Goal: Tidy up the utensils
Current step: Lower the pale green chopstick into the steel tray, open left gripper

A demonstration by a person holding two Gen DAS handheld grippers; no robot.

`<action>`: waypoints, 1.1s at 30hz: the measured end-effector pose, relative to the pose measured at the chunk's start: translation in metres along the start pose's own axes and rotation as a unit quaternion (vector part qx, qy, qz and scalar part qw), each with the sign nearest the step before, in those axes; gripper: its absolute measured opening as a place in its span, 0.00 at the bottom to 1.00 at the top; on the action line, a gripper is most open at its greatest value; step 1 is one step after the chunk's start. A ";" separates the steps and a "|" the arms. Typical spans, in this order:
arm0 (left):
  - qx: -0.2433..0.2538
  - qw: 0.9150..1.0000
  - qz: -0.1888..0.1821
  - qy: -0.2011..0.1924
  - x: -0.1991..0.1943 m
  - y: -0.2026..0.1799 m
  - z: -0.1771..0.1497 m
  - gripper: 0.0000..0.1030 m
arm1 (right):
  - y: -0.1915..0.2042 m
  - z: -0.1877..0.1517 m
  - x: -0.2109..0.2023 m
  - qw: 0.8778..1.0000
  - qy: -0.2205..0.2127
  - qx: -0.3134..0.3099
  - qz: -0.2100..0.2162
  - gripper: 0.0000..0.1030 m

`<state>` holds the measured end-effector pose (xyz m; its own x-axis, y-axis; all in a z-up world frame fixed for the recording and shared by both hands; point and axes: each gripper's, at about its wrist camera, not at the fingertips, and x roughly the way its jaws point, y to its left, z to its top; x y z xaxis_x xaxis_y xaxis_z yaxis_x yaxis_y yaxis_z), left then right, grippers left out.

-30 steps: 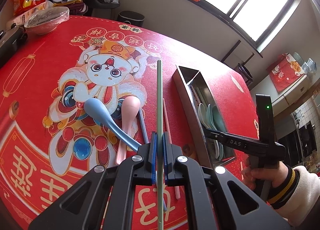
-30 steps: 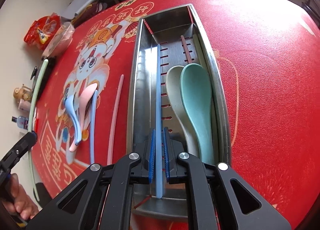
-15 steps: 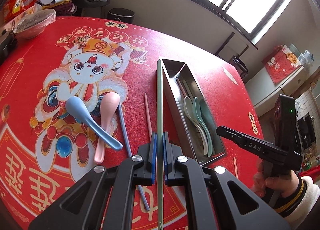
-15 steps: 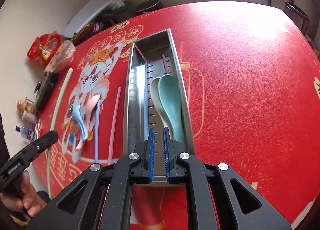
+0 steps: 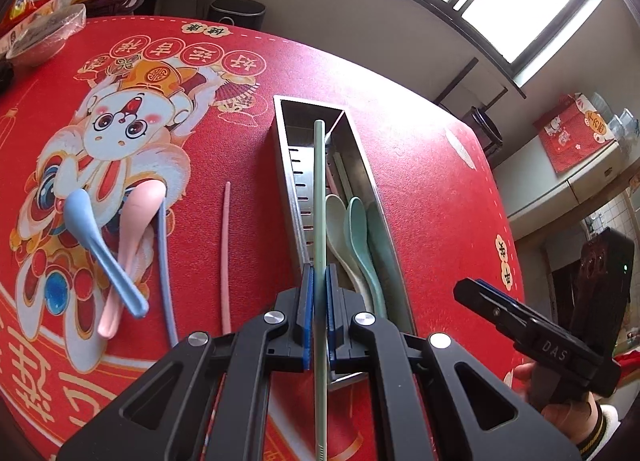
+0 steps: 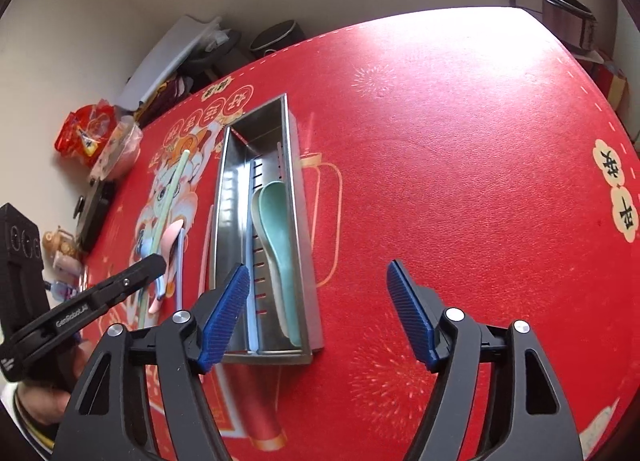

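- Over the steel tray (image 5: 362, 149), in the left wrist view, the left hand-held gripper (image 5: 316, 317) is pinching a pale green chopstick (image 5: 319, 197) between its blue pads, the stick running straight ahead along the tray's length.
- Inside the tray lie a cream spoon (image 5: 340, 229) and a teal spoon (image 5: 360, 237), bowls toward the far end, with more sticks beyond them (partly hidden by the held one).
- Left of the tray, on the red bench (image 5: 420, 165), wait a pink chopstick (image 5: 226, 253), a blue chopstick (image 5: 164, 269), a blue spoon (image 5: 92, 237) and a pink spoon (image 5: 132, 229).
- At lower right the right hand-held gripper (image 5: 520, 325) is seen side-on, well apart from the tray.
- For a clean drop, my judgement is to keep the stick parallel to the tray walls, lower its far tip into the narrow slotted side, clear of the spoons, and let go only when low.
- Nearer the tray's end, in the right wrist view, the right hand-held gripper (image 6: 316, 313) has its jaws spread wide with nothing between them; they have just been opening.
- A light blue chopstick (image 6: 252, 261) lies in the tray (image 6: 304, 245) beside the spoons.
- The left hand-held gripper (image 6: 156, 261) shows at left, with the green stick (image 6: 172, 189) angled up past it.
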<state>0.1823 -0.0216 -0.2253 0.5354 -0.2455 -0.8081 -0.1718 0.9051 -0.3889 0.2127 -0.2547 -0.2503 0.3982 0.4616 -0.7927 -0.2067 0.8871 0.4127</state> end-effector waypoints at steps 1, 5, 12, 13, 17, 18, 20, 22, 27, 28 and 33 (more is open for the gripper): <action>-0.006 1.000 0.000 0.000 0.005 -0.003 0.002 0.05 | -0.004 0.001 -0.002 1.000 0.001 -0.001 -0.002 0.71; -0.028 1.000 0.006 -0.005 0.024 -0.012 0.010 0.05 | -0.018 0.004 -0.008 1.000 0.001 -0.010 -0.014 0.83; -0.059 0.998 0.022 -0.014 0.052 -0.017 0.020 0.05 | -0.042 0.013 -0.018 1.000 -0.003 -0.011 -0.020 0.83; -0.062 0.998 0.027 -0.014 0.055 -0.017 0.020 0.05 | -0.046 0.014 -0.019 1.000 -0.003 -0.008 -0.021 0.83; -0.069 0.997 0.047 -0.010 0.064 -0.015 0.020 0.05 | -0.054 0.015 -0.023 1.000 -0.007 0.002 -0.020 0.83; -0.068 0.996 0.051 -0.009 0.066 -0.015 0.020 0.05 | -0.056 0.015 -0.023 1.000 -0.007 0.004 -0.020 0.83; -0.064 0.996 0.057 -0.009 0.068 -0.016 0.019 0.05 | -0.059 0.015 -0.024 1.000 -0.007 0.009 -0.017 0.83; -0.063 0.996 0.059 -0.008 0.069 -0.017 0.019 0.05 | -0.059 0.014 -0.025 1.000 -0.007 0.011 -0.014 0.83; -0.058 0.997 0.055 -0.005 0.070 -0.018 0.021 0.05 | -0.059 0.012 -0.027 1.000 -0.007 0.012 -0.013 0.83; -0.057 0.997 0.053 -0.005 0.069 -0.018 0.021 0.05 | -0.058 0.012 -0.027 1.000 -0.007 0.013 -0.013 0.83; -0.054 0.998 0.040 -0.011 0.059 -0.017 0.024 0.05 | -0.054 0.011 -0.027 1.000 -0.006 0.014 -0.011 0.83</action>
<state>0.2369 -0.0427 -0.2556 0.5336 -0.1653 -0.8294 -0.3026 0.8785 -0.3698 0.2229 -0.3152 -0.2466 0.4137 0.4411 -0.7964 -0.1728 0.8969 0.4070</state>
